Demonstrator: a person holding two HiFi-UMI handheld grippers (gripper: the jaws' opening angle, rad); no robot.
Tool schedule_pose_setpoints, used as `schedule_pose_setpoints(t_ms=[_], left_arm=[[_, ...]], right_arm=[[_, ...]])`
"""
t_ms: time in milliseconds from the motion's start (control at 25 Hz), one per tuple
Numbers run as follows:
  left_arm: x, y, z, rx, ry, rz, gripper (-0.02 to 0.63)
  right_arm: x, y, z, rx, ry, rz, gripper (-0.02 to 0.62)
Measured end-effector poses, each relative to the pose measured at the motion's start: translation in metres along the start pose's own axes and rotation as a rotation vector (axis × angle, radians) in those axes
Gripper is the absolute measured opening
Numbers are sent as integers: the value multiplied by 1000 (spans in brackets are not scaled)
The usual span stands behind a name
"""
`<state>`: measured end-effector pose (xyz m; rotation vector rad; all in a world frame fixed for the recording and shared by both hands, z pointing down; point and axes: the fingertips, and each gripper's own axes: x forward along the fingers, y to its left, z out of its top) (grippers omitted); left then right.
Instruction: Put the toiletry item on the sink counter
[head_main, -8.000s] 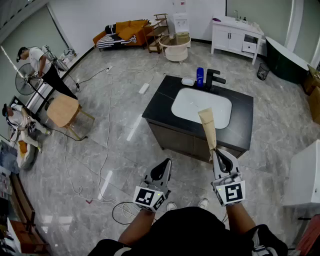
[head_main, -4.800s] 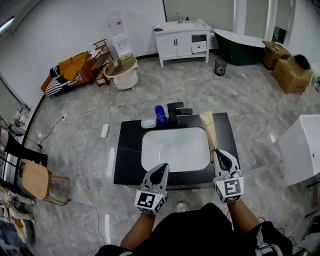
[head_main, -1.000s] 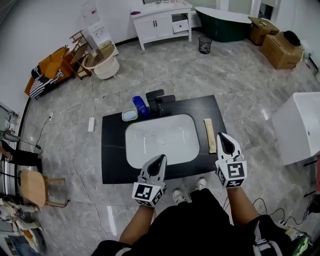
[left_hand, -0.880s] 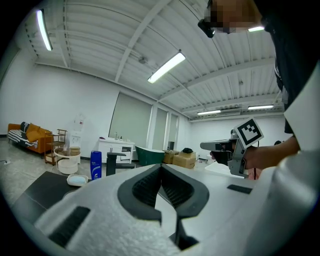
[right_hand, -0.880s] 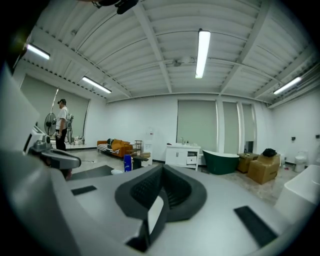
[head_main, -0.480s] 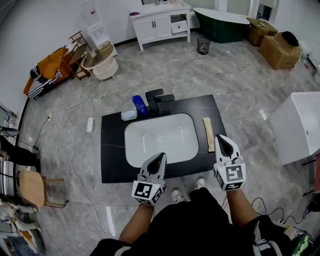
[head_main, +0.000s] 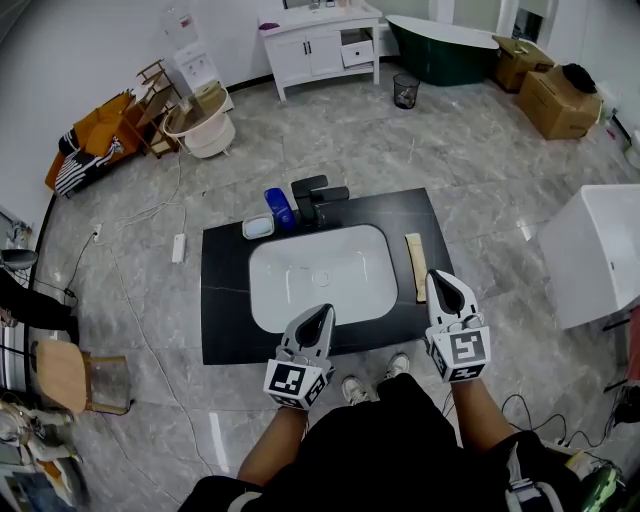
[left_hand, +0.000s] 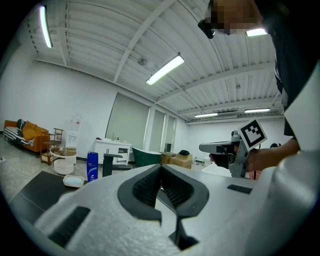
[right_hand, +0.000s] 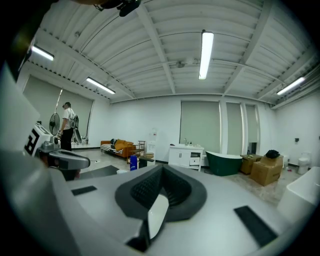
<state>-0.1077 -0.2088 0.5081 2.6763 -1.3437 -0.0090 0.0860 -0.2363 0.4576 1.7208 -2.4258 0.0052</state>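
Note:
The toiletry item, a tan tube (head_main: 416, 266), lies flat on the right side of the black sink counter (head_main: 225, 300), beside the white basin (head_main: 320, 275). My right gripper (head_main: 436, 277) hovers just off the tube's near end, shut and empty, apart from it. Over the counter's front edge below the basin, my left gripper (head_main: 325, 311) is also shut with nothing in it. In the left gripper view its jaws (left_hand: 160, 167) meet in a line, and the right gripper (left_hand: 220, 147) shows off to the right. The right gripper's (right_hand: 161, 167) own view shows closed jaws.
A blue bottle (head_main: 280, 208), a soap dish (head_main: 258, 227) and a black faucet (head_main: 318, 198) stand at the counter's back edge. A white cabinet (head_main: 590, 255) is close on the right. A wooden chair (head_main: 65, 370) and floor cables (head_main: 150, 330) lie to the left.
The tube, held in my right gripper several seconds ago, now lies released on the counter. Over the last second the right gripper drew back slightly from it. The left gripper stayed put.

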Motion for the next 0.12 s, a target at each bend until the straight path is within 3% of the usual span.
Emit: schedule_pose_setpoints(t_ms=[120], left_arm=[[-1,1,2,2,-4,0,9]], right_arm=[[1,3,0,-2,3,2,5]])
